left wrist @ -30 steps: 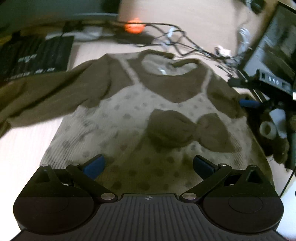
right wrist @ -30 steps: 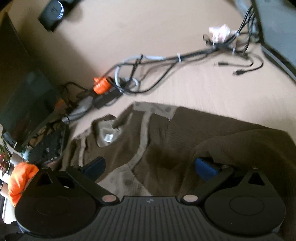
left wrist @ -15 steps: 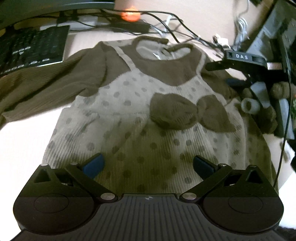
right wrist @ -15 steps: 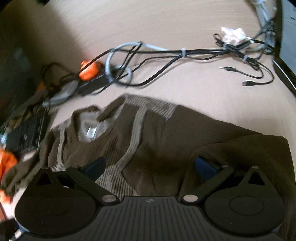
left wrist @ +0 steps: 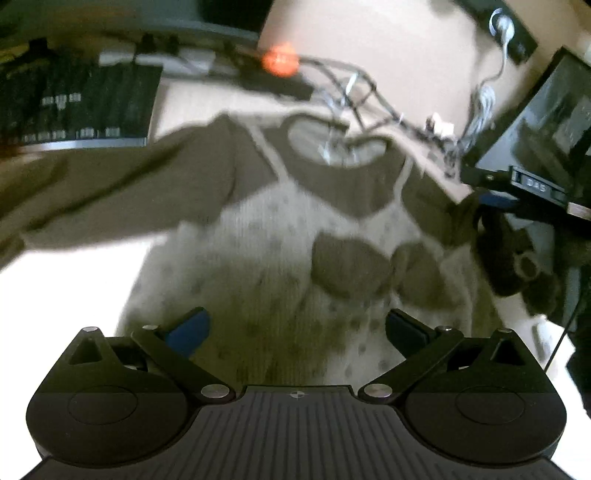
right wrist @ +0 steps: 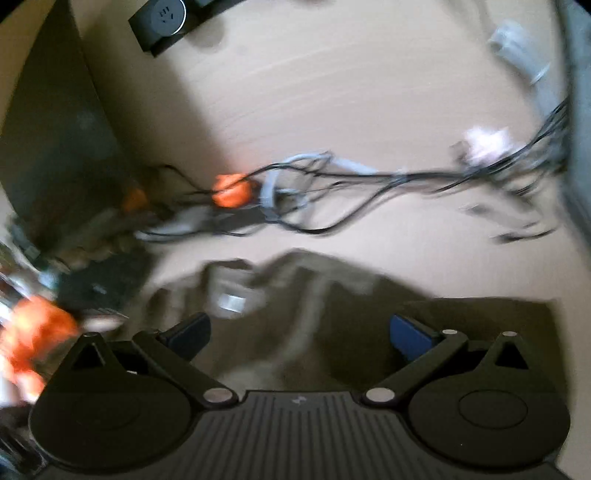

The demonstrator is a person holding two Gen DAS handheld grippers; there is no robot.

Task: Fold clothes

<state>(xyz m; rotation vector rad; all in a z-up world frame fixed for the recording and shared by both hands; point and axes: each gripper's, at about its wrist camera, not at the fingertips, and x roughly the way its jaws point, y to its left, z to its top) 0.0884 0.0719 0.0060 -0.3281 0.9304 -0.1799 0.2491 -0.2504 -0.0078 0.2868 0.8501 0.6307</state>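
Note:
A brown and cream polka-dot sweater (left wrist: 266, 236) with a brown bow (left wrist: 373, 269) lies flat, front up, on a pale wooden desk; one sleeve stretches off to the left. My left gripper (left wrist: 297, 328) hovers over the hem, open, nothing between its blue pads. In the right wrist view, blurred by motion, the same sweater (right wrist: 332, 317) shows its collar and right shoulder. My right gripper (right wrist: 301, 334) is open above that shoulder. The other gripper (left wrist: 517, 188) appears at the right edge of the left wrist view.
A black keyboard (left wrist: 74, 107) lies at the back left. A tangle of cables (right wrist: 332, 195) with an orange piece (right wrist: 231, 192) runs behind the collar. A dark monitor (left wrist: 535, 122) stands at the right. A black socket block (right wrist: 166, 18) sits at the far edge.
Both views have shifted and blurred. The left gripper drew back, so the sweater sits lower in its view. The right gripper pulled back from the collar; more bare desk shows. Both stay open.

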